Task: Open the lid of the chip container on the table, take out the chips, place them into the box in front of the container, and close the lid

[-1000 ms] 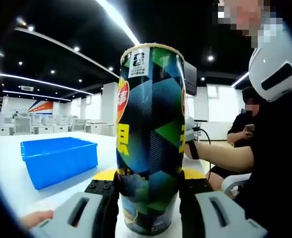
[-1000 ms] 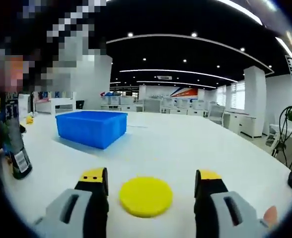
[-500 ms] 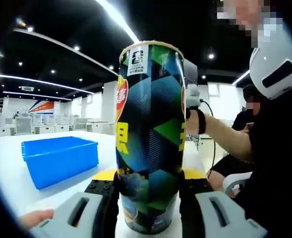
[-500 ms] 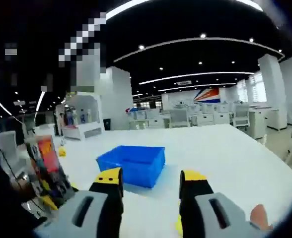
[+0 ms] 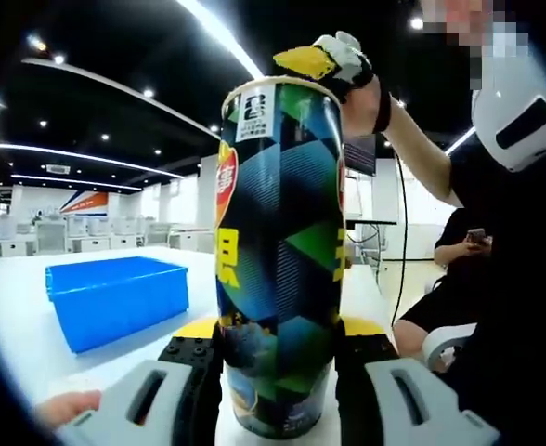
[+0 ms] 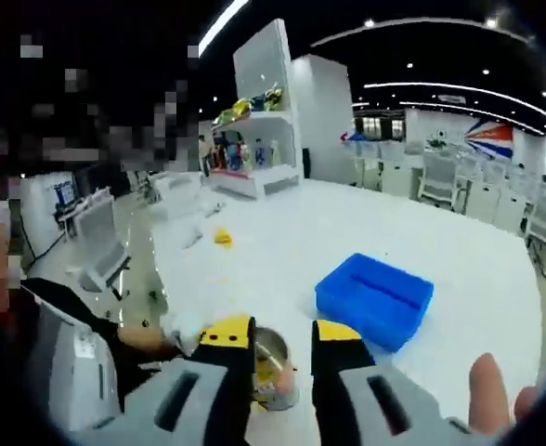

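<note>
Both jaws of the left gripper (image 5: 278, 372) are clamping the base of the tall cylindrical chip container with blue-green geometric print (image 5: 278, 251), standing upright on the white table (image 5: 13, 325). Directly above its open mouth, the right gripper (image 6: 271, 339) is hovering, jaws narrowly apart. Beyond the container, the blue plastic box (image 5: 110, 297) is sitting.

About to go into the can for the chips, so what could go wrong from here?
1. The right gripper hangs over the open can with its jaws only narrowly apart; a jaw could catch the rim and tip the can, or the chips could get crushed.
2. The left gripper clamps the can low on its body, so a push at the top may lever it over.
3. The blue box sits apart from the can, so chips could drop on the way.
</note>
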